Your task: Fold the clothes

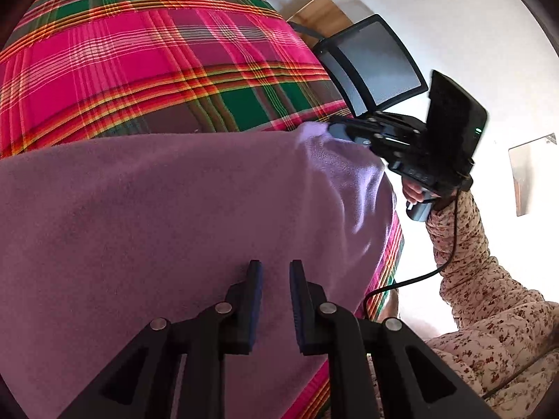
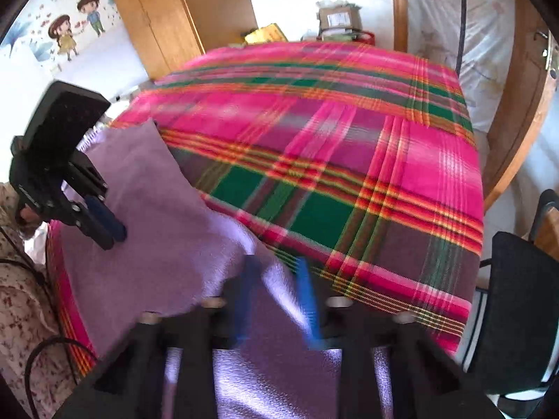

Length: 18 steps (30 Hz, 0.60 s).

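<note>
A lilac fleece garment (image 1: 174, 216) lies spread on a table covered by a bright plaid cloth (image 1: 146, 70) of pink, green and orange. The garment sits at the near end of that cloth, close to the person, and fills the lower half of the left wrist view.

The left gripper (image 1: 276, 276) hovers over the garment with its blue-padded fingers (image 1: 256, 289) a narrow gap apart. No fabric shows between them, and the pads appear to rest just above or lightly on the fleece.

The right gripper (image 1: 335, 131) reaches in at the garment's far corner, where the fleece meets the plaid cloth. Seen from the left wrist, its tips are buried in a raised, paler fold of the fleece. The right wrist view is blurred, so the pads look apart there, but the fold runs between them and the jaws seem pinched on the garment.

A hand (image 1: 415, 192) in a floral quilted sleeve (image 1: 464, 255) holds the right gripper's handle, beside the garment's edge. A black cable (image 1: 450, 244) hangs along the sleeve. A black mesh chair (image 1: 377, 66) stands beyond the plaid cloth.
</note>
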{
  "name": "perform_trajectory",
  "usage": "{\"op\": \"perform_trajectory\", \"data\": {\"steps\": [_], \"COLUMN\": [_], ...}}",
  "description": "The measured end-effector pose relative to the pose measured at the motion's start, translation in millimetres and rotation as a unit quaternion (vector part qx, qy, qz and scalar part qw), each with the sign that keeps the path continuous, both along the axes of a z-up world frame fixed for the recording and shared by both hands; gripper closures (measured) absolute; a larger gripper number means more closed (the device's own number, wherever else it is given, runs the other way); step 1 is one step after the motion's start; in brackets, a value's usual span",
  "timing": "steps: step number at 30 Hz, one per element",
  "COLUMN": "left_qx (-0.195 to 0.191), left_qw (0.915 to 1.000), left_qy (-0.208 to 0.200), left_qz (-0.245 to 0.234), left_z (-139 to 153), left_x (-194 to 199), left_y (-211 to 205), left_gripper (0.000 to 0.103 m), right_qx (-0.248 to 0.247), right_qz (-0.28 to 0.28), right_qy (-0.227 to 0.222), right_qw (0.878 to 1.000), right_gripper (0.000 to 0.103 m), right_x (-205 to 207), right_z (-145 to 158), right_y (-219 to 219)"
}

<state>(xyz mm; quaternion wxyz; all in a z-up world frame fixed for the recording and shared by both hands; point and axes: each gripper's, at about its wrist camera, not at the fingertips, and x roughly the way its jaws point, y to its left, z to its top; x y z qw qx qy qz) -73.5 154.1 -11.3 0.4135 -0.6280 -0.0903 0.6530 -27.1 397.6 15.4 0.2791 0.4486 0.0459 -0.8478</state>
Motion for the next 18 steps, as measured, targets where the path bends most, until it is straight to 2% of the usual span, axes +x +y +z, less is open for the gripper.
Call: {"op": "perform_trajectory", "data": {"steps": [4, 9, 13, 15, 16, 17, 18], "left_qx": [0.001, 0.006, 0.007, 0.009, 0.011, 0.012, 0.012], "left_qw": [1.0, 0.9999, 0.9999, 0.9999, 0.9998, 0.9998, 0.9998], "left_qy": [-0.002, -0.003, -0.007, -0.009, -0.01, -0.011, -0.011], "left_qz": [0.002, 0.009, 0.009, 0.011, 0.012, 0.012, 0.012], "left_z": [-0.1, -3.2, -6.4, -7.6, -8.4, -9.2, -9.2], "left_x": [2.3, 2.6, 1.6, 2.8, 3.5, 4.1, 4.4], "left_y": [0.7, -3.4, -2.3, -1.6, -1.8, -2.1, -2.6], "left_gripper": [0.088, 0.087, 0.087, 0.087, 0.087, 0.087, 0.087], "right_qx": [-0.001, -0.009, 0.011, 0.013, 0.015, 0.016, 0.018], "right_qz": [0.006, 0.038, 0.031, 0.001, -0.013, -0.02, -0.027], "right_qy": [0.034, 0.036, 0.043, 0.044, 0.045, 0.045, 0.045], "right_qw": [0.999, 0.999, 0.999, 0.999, 0.999, 0.999, 0.998], "right_gripper": [0.1, 0.101, 0.101, 0.094, 0.083, 0.075, 0.073], "right_x": [23.7, 58.3, 70.5, 54.8, 46.5, 40.1, 33.6], "right_z": [16.2, 27.5, 24.7, 23.7, 22.4, 20.7, 19.1], "right_y": [-6.5, -21.5, -27.3, -20.6, -18.3, -17.2, -16.0]}}
